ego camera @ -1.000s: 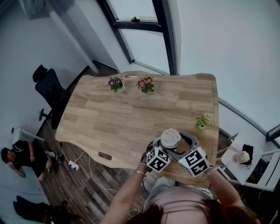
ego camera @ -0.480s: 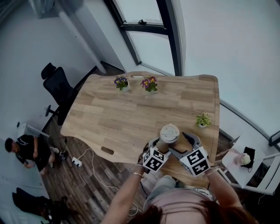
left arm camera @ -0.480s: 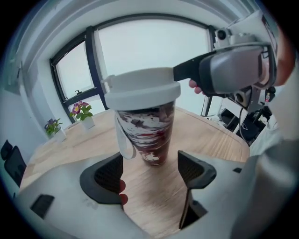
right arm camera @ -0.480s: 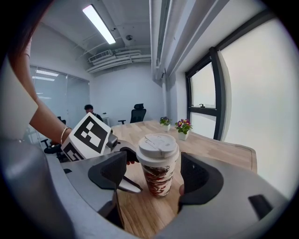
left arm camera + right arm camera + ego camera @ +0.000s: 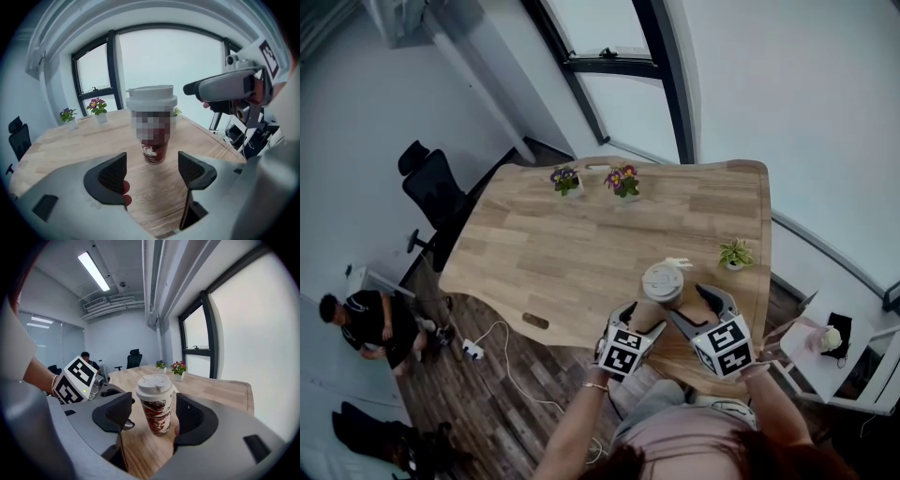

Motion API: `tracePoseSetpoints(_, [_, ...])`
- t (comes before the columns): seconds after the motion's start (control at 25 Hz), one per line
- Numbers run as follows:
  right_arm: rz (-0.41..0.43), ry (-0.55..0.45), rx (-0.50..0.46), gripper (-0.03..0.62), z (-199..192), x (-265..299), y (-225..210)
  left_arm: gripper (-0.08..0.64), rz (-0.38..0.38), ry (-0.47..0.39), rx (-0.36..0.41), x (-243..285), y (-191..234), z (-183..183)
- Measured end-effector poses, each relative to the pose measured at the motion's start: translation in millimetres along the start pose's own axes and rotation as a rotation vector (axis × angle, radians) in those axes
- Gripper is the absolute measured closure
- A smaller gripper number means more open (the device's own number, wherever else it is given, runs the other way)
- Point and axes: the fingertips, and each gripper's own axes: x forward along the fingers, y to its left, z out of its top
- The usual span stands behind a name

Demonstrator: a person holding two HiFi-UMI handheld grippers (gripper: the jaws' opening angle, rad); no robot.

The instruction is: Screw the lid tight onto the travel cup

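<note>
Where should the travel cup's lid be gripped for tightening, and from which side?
Take the white lid across its round side wall, coming in level from the person's side. The travel cup stands upright, and the lid is its widest, topmost part.

Matt pale wood-grain table (image 5: 581, 244); cup (image 5: 158, 416) wall faintly glossy, its white plastic lid (image 5: 153, 383) smooth and matt

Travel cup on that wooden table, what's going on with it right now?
A person holds tongs in each hand by the travel cup, which stands upright on the table, lid on. The left tongs are open, the cup just ahead of them. The right tongs have just been closing with the cup in line between them, but they aren't pressing on it.
</note>
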Motion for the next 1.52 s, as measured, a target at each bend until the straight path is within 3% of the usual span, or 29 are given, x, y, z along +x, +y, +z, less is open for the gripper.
tracePoseSetpoints(0.12, [-0.023, -0.006, 0.015, 0.351, 0.1, -1.2, -3.8, 0.229, 0.012, -0.045, -0.041, -7.9, -0.4, 4.4])
tracePoseSetpoints(0.24, [-0.034, -0.005, 0.018, 0.361, 1.3, -0.7, -3.8, 0.318, 0.034, -0.105, -0.080, -20.1, 2.7, 12.4])
tracePoseSetpoints(0.84, [-0.074, -0.051, -0.001, 0.457, 23.6, -24.4, 29.6, 0.491, 0.119, -0.339, -0.209, -96.5, 10.6, 35.8])
tracePoseSetpoints(1.2, [-0.138, -0.095, 0.008, 0.578, 36.7, -52.6, 38.8, 0.555, 0.181, -0.443, -0.218, -139.3, 4.6, 53.8])
tracePoseSetpoints(1.52, [-0.179, -0.128, -0.008, 0.592, 43.2, -78.7, 55.1, 0.558, 0.222, -0.499, -0.186, -187.2, -6.2, 66.4])
